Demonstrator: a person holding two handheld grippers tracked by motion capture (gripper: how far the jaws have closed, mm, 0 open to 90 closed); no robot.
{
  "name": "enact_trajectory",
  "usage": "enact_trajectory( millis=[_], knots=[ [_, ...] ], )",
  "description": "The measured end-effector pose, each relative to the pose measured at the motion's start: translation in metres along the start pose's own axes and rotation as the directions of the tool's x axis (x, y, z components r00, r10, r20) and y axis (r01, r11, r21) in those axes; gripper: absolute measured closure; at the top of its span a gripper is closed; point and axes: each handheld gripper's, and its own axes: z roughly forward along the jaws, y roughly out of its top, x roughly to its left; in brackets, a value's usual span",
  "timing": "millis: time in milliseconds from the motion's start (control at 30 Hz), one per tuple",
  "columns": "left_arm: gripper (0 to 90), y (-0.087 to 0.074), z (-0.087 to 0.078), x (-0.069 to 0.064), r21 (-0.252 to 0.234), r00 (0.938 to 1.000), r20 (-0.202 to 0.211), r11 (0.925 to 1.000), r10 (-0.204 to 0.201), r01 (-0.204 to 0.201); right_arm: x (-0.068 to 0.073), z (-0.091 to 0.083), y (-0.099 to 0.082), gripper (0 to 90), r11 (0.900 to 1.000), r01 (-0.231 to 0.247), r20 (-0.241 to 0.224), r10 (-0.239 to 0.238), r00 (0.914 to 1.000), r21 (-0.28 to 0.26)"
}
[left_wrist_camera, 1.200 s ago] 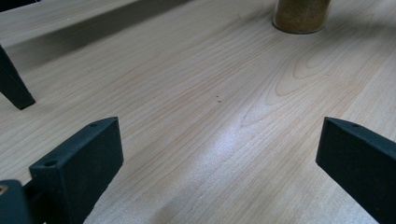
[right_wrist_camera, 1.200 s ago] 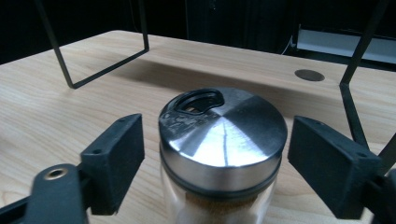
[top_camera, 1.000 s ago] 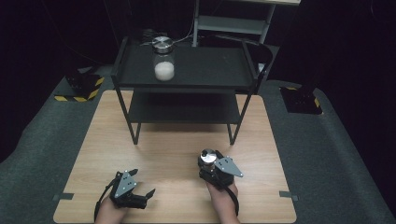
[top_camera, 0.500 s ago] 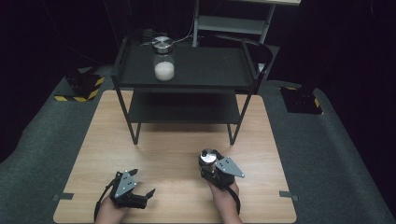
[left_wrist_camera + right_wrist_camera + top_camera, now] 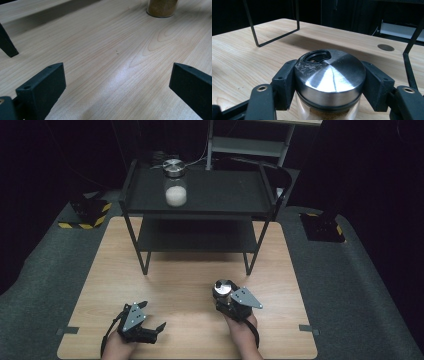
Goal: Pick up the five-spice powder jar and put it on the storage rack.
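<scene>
A glass spice jar (image 5: 222, 288) with a brushed metal lid (image 5: 330, 75) and brown powder inside stands on the wooden table (image 5: 190, 280), right of centre near the front. My right gripper (image 5: 223, 296) is shut on it, its pads (image 5: 284, 85) pressing both sides just under the lid. The same jar's brown base (image 5: 162, 7) appears at the top of the left gripper view. My left gripper (image 5: 154, 315) rests low at the front left, jaws wide open over bare wood (image 5: 117, 82), with nothing between them.
A black two-level shelf rack (image 5: 215, 195) stands at the back of the table, with a second jar (image 5: 176, 185) of white powder on its top left. One rack foot (image 5: 7, 47) is near my left gripper. Yellow-black striped blocks (image 5: 85, 215) lie on the grey mat.
</scene>
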Motion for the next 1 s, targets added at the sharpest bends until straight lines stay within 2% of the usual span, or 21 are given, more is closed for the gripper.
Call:
enact_trajectory(
  millis=[400,1000],
  knots=[
    [0.9,0.000,0.000,0.000,0.001,1.0000,0.001,1.0000,-0.001,0.001,-0.003,-0.012,0.009,34.9,0.9996,0.006,-0.014,-0.006,0.9999,-0.026],
    [0.9,0.000,0.000,0.000,0.004,1.0000,0.002,1.0000,-0.002,0.002,-0.008,-0.046,0.049,34.9,0.9945,0.016,-0.040,-0.020,0.9990,-0.103]
  ],
)
